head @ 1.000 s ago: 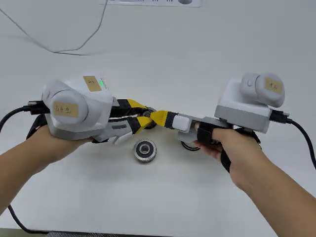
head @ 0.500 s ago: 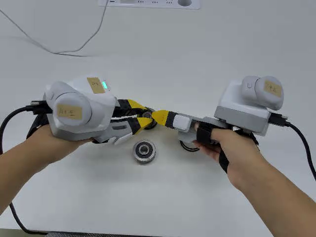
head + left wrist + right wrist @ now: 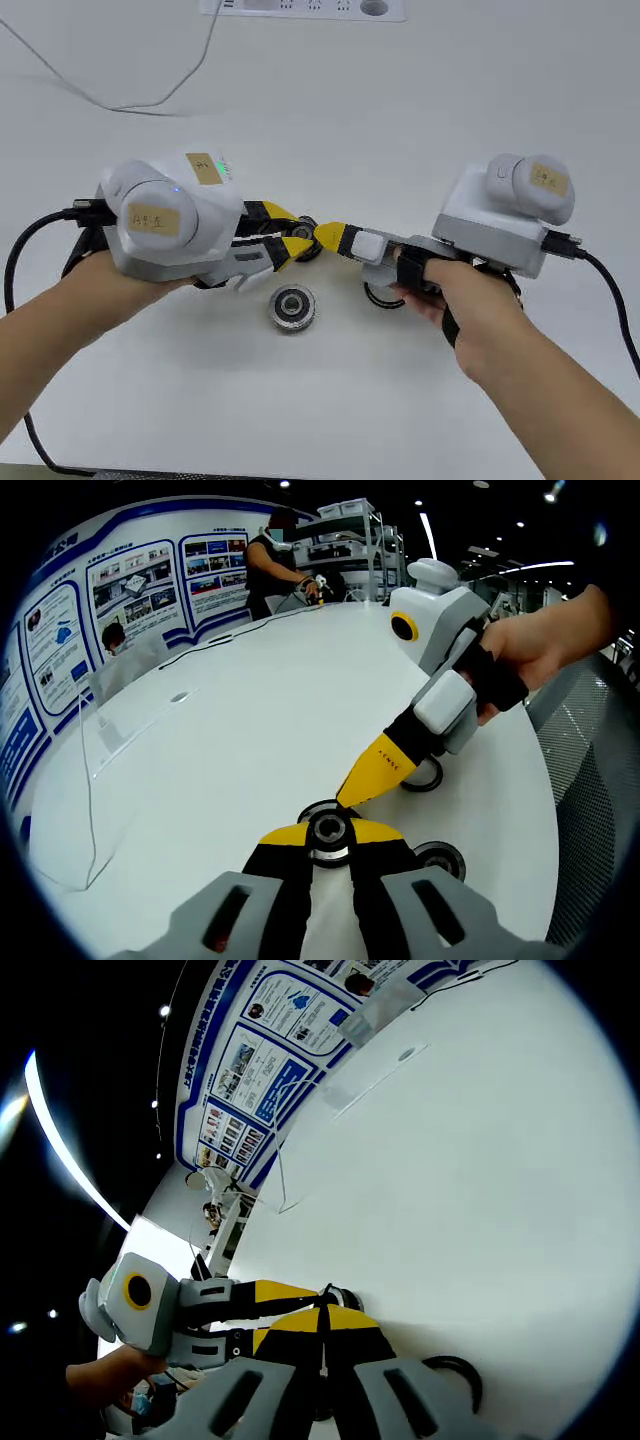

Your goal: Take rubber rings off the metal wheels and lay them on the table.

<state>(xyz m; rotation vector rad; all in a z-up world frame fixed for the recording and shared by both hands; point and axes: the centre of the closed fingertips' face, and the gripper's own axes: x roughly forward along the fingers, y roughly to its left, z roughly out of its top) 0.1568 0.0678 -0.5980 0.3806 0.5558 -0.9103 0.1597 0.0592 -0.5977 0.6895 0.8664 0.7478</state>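
At bench centre on the white table (image 3: 400,120), the left gripper (image 3: 298,234) has its yellow-and-black jaws clamped on a metal wheel (image 3: 330,832).
- Head view: this held wheel is mostly hidden between the jaws and only a dark sliver shows. The left gripper view gives its hub and dark rim clearly.
- Right gripper (image 3: 325,236): jaws together, a thin seam between the yellow tips in its own view. The tips sit against the rim of the held wheel. Whether they pinch any rubber, I cannot tell.
- Second wheel (image 3: 292,306): lies flat on the table just in front of the two grippers, touching neither. Dark outer band, metal hub.
- Loose rubber ring (image 3: 422,773): flat on the table under the right gripper. In the head view it is half covered by that gripper and the hand (image 3: 470,300).
- Power strip (image 3: 300,5): cut off by the top edge of the frame. A white cable (image 3: 130,100) runs from it over the table.

Writing:
- Tan paper labels (image 3: 152,218) on both gripper housings carry handwriting, not legible.
- Small black print on the right gripper's yellow jaw in the left gripper view is too small to read with confidence.
- Blue wall posters (image 3: 130,585) have text that is not resolvable.
- A green light (image 3: 218,166) glows on the left gripper's housing.
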